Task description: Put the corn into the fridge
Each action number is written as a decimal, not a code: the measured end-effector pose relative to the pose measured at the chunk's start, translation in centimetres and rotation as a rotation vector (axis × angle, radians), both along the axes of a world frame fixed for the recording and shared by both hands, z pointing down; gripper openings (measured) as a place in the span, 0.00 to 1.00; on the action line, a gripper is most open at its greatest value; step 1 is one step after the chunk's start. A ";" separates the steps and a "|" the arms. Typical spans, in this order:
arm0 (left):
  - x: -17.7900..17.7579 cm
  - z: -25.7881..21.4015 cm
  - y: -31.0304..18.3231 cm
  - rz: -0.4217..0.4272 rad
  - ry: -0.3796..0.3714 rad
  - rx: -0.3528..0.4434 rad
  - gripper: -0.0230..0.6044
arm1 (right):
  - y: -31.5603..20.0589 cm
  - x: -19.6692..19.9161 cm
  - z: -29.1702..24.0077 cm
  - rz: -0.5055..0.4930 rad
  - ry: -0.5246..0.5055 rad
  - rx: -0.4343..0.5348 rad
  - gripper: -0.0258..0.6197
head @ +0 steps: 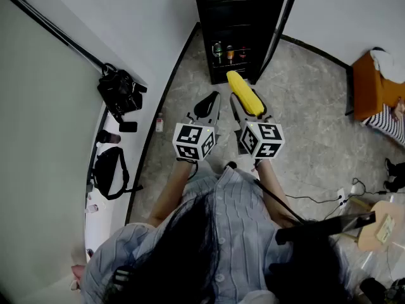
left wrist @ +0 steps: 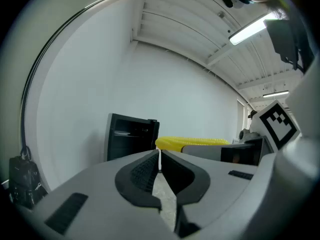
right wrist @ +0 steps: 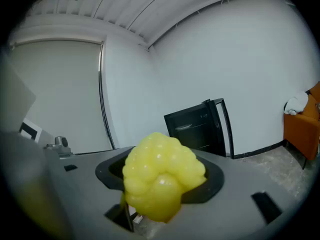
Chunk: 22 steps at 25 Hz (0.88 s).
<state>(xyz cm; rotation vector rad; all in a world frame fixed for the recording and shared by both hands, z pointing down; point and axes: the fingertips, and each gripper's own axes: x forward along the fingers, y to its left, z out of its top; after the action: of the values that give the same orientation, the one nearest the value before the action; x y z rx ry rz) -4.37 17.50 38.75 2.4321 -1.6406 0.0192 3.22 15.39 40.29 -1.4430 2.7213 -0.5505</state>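
A yellow corn cob [head: 245, 92] sticks out forward from my right gripper [head: 248, 106], which is shut on it; in the right gripper view its knobbly end [right wrist: 161, 182] fills the space between the jaws. My left gripper [head: 207, 105] is beside it on the left, its jaws shut with nothing between them [left wrist: 159, 170]. The small black fridge [head: 243, 27] stands ahead against the wall with its door swung open, and bottles on a lower shelf [head: 229, 52]. The fridge [right wrist: 196, 129] is ahead and a little right in the right gripper view. In the left gripper view the corn [left wrist: 192, 142] lies to the right.
A white counter along the left wall carries a black camera [head: 119, 90] and a black bag [head: 109, 170]. An orange seat [head: 373, 84] with a person on it is at the right. Cables [head: 354, 189] and a small wooden table [head: 380, 223] sit at lower right. The floor is speckled grey.
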 end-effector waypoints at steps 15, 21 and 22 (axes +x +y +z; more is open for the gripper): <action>0.8 -0.2 -0.4 -0.003 0.030 -0.007 0.05 | 0.5 0.2 -0.1 -0.044 -0.025 -0.003 0.45; 2.0 0.2 -0.2 0.012 0.035 -0.022 0.05 | 0.5 1.6 0.2 -0.032 -0.032 -0.008 0.45; 2.1 0.4 -0.1 0.016 0.032 -0.028 0.05 | 0.5 1.7 0.3 -0.028 -0.034 -0.012 0.45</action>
<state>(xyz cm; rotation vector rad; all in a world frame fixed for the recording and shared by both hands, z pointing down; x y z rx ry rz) -2.27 17.38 39.17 2.4124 -1.5968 0.0056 4.91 15.84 40.61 -1.3866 2.7213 -0.5877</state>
